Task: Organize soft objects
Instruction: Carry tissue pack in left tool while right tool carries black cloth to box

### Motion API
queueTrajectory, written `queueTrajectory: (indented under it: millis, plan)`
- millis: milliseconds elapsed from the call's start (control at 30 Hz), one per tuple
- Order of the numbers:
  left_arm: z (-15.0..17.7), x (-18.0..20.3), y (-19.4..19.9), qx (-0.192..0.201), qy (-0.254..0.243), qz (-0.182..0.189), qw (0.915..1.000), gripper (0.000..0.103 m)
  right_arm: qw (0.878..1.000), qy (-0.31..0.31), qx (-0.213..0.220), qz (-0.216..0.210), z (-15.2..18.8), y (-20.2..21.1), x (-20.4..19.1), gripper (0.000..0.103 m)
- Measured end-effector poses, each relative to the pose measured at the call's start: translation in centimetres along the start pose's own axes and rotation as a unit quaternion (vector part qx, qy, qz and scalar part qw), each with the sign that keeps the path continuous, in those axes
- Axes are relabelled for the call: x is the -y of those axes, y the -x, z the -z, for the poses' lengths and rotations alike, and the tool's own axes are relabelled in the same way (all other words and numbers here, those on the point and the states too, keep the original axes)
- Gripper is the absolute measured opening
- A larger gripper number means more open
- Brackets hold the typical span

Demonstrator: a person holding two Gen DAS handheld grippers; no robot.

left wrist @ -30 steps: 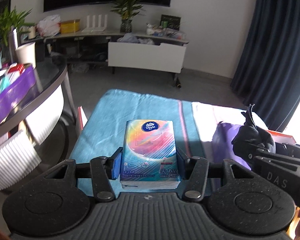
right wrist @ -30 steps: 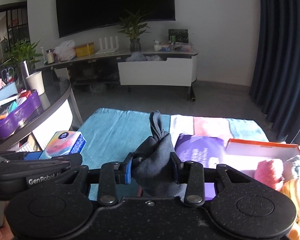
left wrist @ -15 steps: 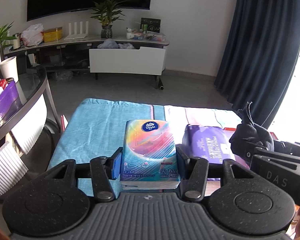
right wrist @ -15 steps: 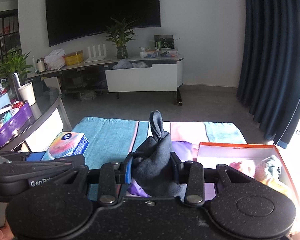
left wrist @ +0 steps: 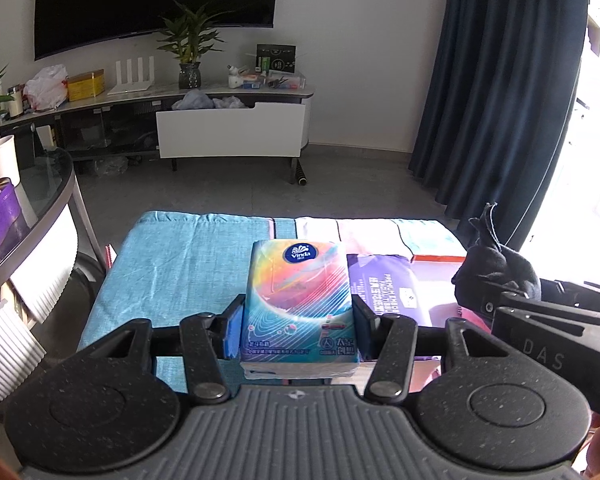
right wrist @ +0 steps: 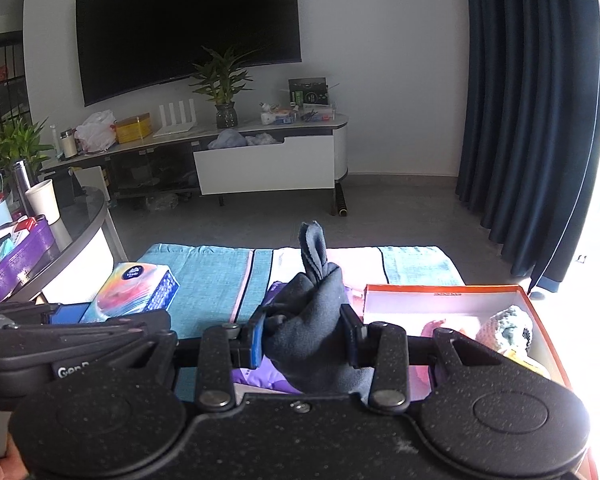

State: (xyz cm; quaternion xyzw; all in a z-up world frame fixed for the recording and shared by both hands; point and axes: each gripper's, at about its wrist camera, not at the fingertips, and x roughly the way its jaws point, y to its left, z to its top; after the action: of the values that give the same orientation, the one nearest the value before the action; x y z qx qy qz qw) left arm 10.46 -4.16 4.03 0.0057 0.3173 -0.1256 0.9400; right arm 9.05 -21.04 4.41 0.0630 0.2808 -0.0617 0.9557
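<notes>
My left gripper (left wrist: 298, 330) is shut on a rainbow-coloured tissue pack (left wrist: 298, 296), held above the blue cloth (left wrist: 188, 264). In the right wrist view the same tissue pack (right wrist: 136, 290) shows at the left, with the left gripper's body below it. My right gripper (right wrist: 304, 336) is shut on a bunched dark grey cloth (right wrist: 316, 320), whose tip sticks up. That dark cloth (left wrist: 496, 270) also appears at the right edge of the left wrist view. An orange-rimmed box (right wrist: 444, 290) at the right holds a pink plush (right wrist: 434, 326) and a pale knitted item (right wrist: 508, 326).
A purple wipes pack (left wrist: 392, 292) lies on the striped cloth between the grippers and the box. A round glass table (right wrist: 80, 216) with a purple tray (right wrist: 16, 260) stands at the left. A TV bench (right wrist: 260, 160) and dark curtains (right wrist: 532, 120) are beyond the floor.
Both grippers have swung to the right and risen a little, each keeping its load. The orange box has come further into the right wrist view, and the wipes pack into the left.
</notes>
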Motion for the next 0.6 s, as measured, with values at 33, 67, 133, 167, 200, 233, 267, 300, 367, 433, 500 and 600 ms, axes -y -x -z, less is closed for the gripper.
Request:
queueTrajectory:
  millis: [33, 67, 133, 167, 200, 233, 267, 300, 367, 433, 500, 600]
  plan:
    - [0.0, 0.2, 0.0, 0.000, -0.001, 0.001, 1.0000, 0.053, 1.000, -0.001, 0.001, 0.001, 0.0, 0.2, 0.1, 0.045]
    - [0.0, 0.3, 0.0, 0.000, -0.002, 0.002, 1.0000, 0.053, 1.000, -0.001, 0.002, 0.002, 0.1, 0.4, 0.2, 0.045]
    - [0.1, 0.6, 0.1, 0.001, -0.004, 0.005, 1.0000, 0.053, 1.000, -0.005, 0.003, 0.004, 0.1, 0.6, 0.5, 0.046]
    - [0.1, 0.7, 0.2, 0.001, -0.006, 0.006, 1.0000, 0.053, 1.000, -0.007, 0.003, 0.005, 0.2, 0.8, 0.7, 0.045]
    - [0.1, 0.9, 0.2, 0.001, -0.007, 0.007, 1.0000, 0.053, 1.000, -0.008, 0.003, 0.007, 0.3, 0.9, 0.8, 0.046]
    - [0.2, 1.1, 0.3, 0.001, -0.009, 0.008, 0.9999, 0.053, 1.000, -0.009, 0.003, 0.008, 0.3, 1.0, 1.0, 0.046]
    - [0.2, 1.3, 0.3, 0.002, -0.010, 0.009, 0.9999, 0.053, 1.000, -0.011, 0.003, 0.009, 0.4, 1.1, 1.2, 0.045]
    - [0.3, 1.5, 0.3, 0.002, -0.012, 0.011, 0.9999, 0.053, 1.000, -0.013, 0.003, 0.010, 0.4, 1.2, 1.4, 0.045]
    - [0.3, 1.9, 0.4, 0.002, -0.015, 0.014, 0.9998, 0.053, 1.000, -0.015, 0.004, 0.013, 0.5, 1.4, 1.7, 0.046]
    - [0.4, 2.4, 0.4, 0.001, -0.017, 0.016, 0.9997, 0.053, 1.000, -0.018, 0.005, 0.015, 0.5, 1.5, 2.0, 0.046]
    - [0.5, 2.7, 0.4, 0.001, -0.020, 0.019, 0.9996, 0.053, 1.000, -0.020, 0.005, 0.017, 0.5, 1.6, 2.3, 0.046]
    - [0.5, 3.2, 0.3, 0.001, -0.025, 0.023, 0.9994, 0.053, 0.999, -0.023, 0.006, 0.021, 0.6, 1.7, 2.7, 0.046]
